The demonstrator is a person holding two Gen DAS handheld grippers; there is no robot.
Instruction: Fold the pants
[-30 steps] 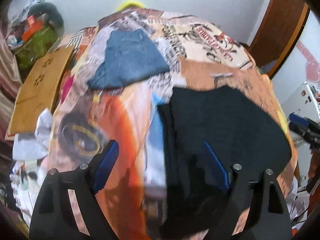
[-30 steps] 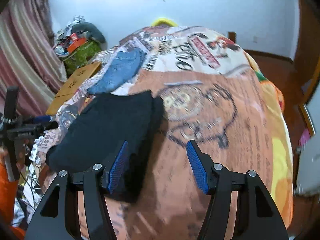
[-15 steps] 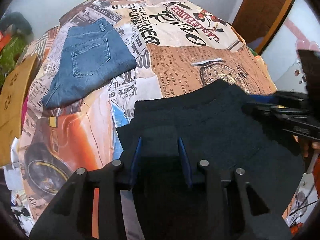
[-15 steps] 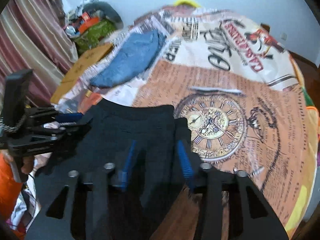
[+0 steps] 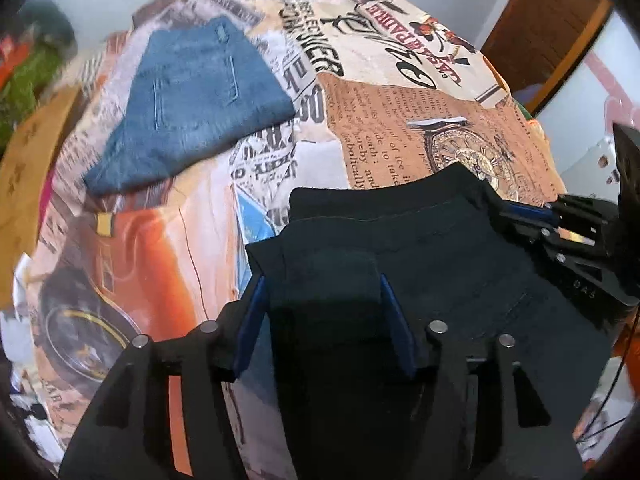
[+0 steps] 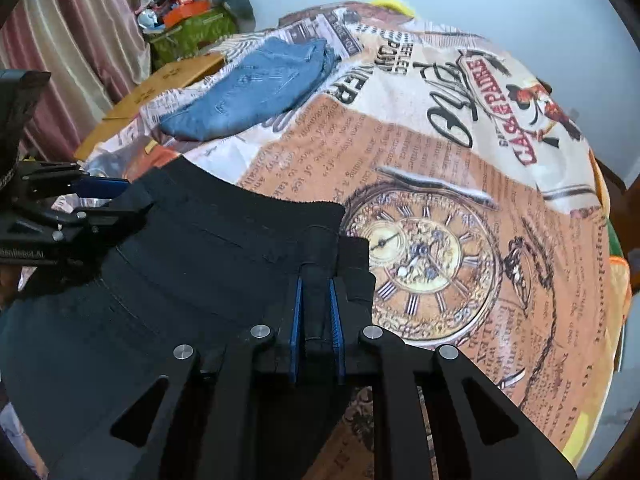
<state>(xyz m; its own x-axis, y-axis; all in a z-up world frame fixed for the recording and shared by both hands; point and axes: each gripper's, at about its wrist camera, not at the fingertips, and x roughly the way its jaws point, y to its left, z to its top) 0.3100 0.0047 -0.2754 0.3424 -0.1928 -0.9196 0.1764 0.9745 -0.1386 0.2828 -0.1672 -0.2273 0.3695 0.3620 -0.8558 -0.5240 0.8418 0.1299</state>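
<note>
Both grippers closed since; black pants (image 5: 440, 248) bunched, edges pinched.

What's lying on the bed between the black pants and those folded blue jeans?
Nothing but bare printed bedspread. In the right wrist view, newspaper-patterned cloth separates the black pants from the folded blue jeans; the left wrist view shows the same.

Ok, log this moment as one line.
step: fold grasp | left gripper: shut on black pants | right gripper: shut on black pants | blue jeans: folded, apart | surface: printed bedspread
</note>
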